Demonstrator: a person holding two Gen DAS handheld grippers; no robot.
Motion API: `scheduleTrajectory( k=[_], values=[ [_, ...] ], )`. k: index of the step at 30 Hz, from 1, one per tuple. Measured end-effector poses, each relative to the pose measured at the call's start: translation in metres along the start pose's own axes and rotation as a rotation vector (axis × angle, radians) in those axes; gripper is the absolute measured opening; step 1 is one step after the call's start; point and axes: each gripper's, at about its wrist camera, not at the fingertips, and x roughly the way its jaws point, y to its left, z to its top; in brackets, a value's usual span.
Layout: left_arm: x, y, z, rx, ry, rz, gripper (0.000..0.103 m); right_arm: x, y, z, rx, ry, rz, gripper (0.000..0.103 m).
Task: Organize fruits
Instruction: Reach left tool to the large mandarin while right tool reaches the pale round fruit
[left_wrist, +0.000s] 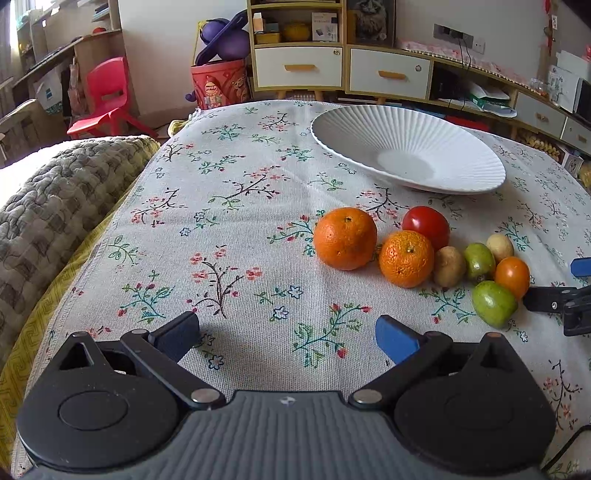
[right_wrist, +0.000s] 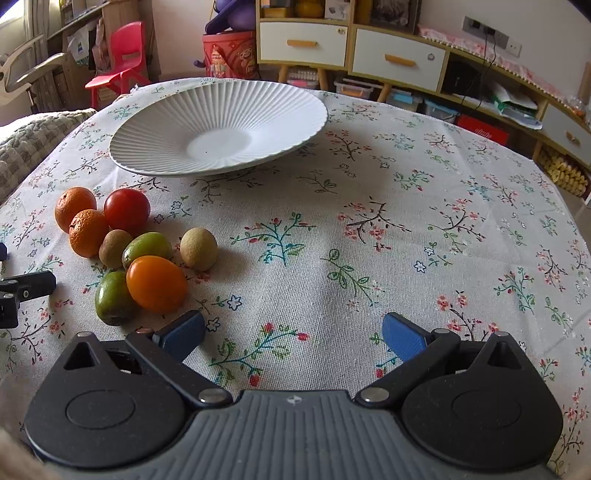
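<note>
A white ribbed plate (left_wrist: 369, 125) (right_wrist: 155, 122) stands empty at the far side of the floral tablecloth. In front of it lies a cluster of fruit: two oranges (left_wrist: 345, 238) (right_wrist: 88, 232), a red tomato (left_wrist: 425, 222) (right_wrist: 126, 210), an orange tomato (left_wrist: 512, 277) (right_wrist: 156, 283), two green fruits (left_wrist: 494, 303) (right_wrist: 113, 297) and two brown kiwis (left_wrist: 448, 266) (right_wrist: 198, 249). My left gripper (left_wrist: 286, 338) is open and empty, left of the cluster. My right gripper (right_wrist: 293, 336) is open and empty, right of the cluster.
The table (left_wrist: 229, 206) (right_wrist: 424, 229) is covered with a floral cloth. A quilted sofa (left_wrist: 55, 206) borders its left edge. Beyond the table stand a cabinet with drawers (left_wrist: 299, 66) (right_wrist: 397, 61), a red chair (left_wrist: 107, 99) and a red bucket (left_wrist: 219, 83).
</note>
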Motion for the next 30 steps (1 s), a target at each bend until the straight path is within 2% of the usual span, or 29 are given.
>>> scheduleTrajectory(
  k=[12, 15, 16, 17, 18, 22, 24, 27, 30],
  values=[
    [0.020, 0.004, 0.009, 0.026, -0.089, -0.059, 0.092, 0.011, 0.006, 0.009, -0.095, -0.087, 0.090, 0.103],
    [0.022, 0.003, 0.012, 0.037, -0.106, -0.082, 0.086, 0.011, 0.009, 0.009, -0.116, -0.105, 0.099, 0.103],
    [0.023, 0.003, 0.013, 0.043, -0.113, -0.091, 0.080, 0.010, 0.010, 0.009, -0.124, -0.111, 0.098, 0.101],
    [0.023, 0.002, 0.014, 0.049, -0.120, -0.099, 0.074, 0.010, 0.010, 0.010, -0.136, -0.118, 0.100, 0.097],
    [0.024, 0.001, 0.015, 0.054, -0.125, -0.108, 0.072, 0.008, 0.013, 0.009, -0.150, -0.128, 0.112, 0.088],
    [0.024, -0.004, 0.016, 0.073, -0.144, -0.139, 0.054, 0.004, 0.021, 0.010, -0.198, -0.145, 0.143, 0.068],
    [0.023, -0.007, 0.016, 0.081, -0.151, -0.152, 0.046, 0.003, 0.024, 0.009, -0.214, -0.146, 0.168, 0.054],
    [0.024, -0.007, 0.017, 0.082, -0.155, -0.165, 0.040, 0.002, 0.024, 0.010, -0.220, -0.140, 0.195, 0.040],
    [0.025, -0.008, 0.018, 0.080, -0.157, -0.179, 0.033, 0.002, 0.026, 0.010, -0.228, -0.140, 0.203, 0.032]
  ],
)
